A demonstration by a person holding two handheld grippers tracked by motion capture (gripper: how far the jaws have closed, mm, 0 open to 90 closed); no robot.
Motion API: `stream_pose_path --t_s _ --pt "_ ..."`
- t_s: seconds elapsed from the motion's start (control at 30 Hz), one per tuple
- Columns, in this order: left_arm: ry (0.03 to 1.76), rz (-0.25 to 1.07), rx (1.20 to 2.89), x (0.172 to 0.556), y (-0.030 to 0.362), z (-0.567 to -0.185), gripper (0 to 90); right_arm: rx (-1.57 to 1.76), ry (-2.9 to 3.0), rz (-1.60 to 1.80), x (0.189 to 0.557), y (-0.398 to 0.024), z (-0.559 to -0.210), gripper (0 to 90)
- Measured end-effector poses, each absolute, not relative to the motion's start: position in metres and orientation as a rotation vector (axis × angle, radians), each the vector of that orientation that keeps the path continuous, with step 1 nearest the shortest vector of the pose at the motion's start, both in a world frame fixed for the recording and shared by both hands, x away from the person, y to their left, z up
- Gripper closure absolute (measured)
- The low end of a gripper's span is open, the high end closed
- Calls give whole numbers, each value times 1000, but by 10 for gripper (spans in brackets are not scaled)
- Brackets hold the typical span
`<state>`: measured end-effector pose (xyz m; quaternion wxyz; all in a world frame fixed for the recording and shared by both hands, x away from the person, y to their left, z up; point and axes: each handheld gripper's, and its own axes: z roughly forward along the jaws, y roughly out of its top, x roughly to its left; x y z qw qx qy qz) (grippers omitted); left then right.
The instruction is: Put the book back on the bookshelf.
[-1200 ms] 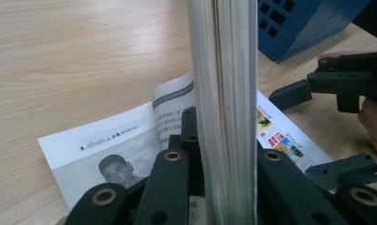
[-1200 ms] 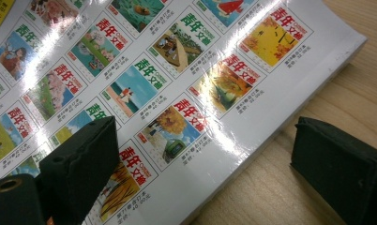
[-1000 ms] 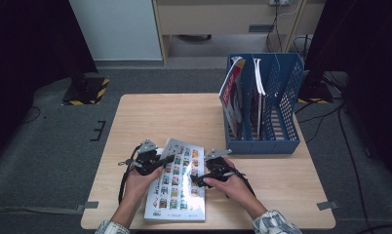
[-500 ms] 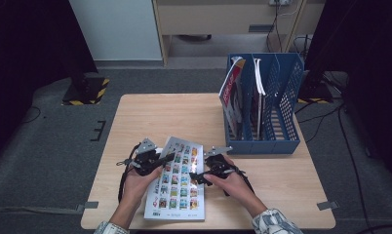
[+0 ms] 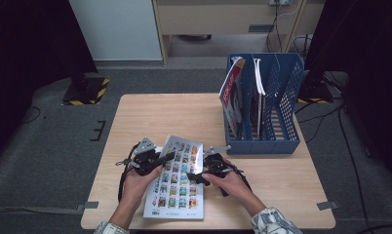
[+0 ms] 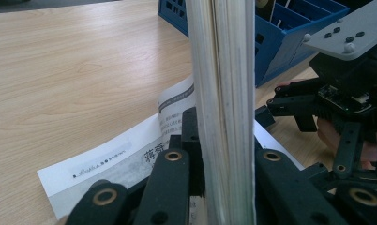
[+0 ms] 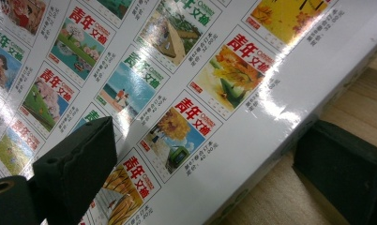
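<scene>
I see a closed, glossy magazine (image 5: 177, 180) with a grid of small colourful cover pictures facing up; it lies at the near edge of the worktop (image 5: 150, 117), far end raised off it.

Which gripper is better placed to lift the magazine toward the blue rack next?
Left. The left gripper is already shut on the magazine edge, pages clamped between its jaws. The right gripper has one jaw above the cover, one under the edge, not yet pressing. File rack sits far right.

A blue file rack (image 5: 282, 122) holding upright magazines (image 5: 233, 97) stands on the wooden bench (image 5: 160, 117), near its far right corner.
</scene>
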<state>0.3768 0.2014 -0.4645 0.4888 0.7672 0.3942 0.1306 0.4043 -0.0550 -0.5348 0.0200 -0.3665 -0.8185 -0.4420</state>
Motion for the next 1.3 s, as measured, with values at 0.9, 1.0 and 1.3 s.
stream_pose_path --t_s 0.9,1.0,1.3 --pt "1229 301 1905 405 221 -522 489 -1093 -2607 -1334 400 -49 -534 82" --pt "1266 342 1902 407 226 -524 382 -1087 -2611 -1344 400 -49 -534 82" --pt "1253 472 1915 393 242 -508 374 -1092 -2609 -1350 399 -49 -534 82"
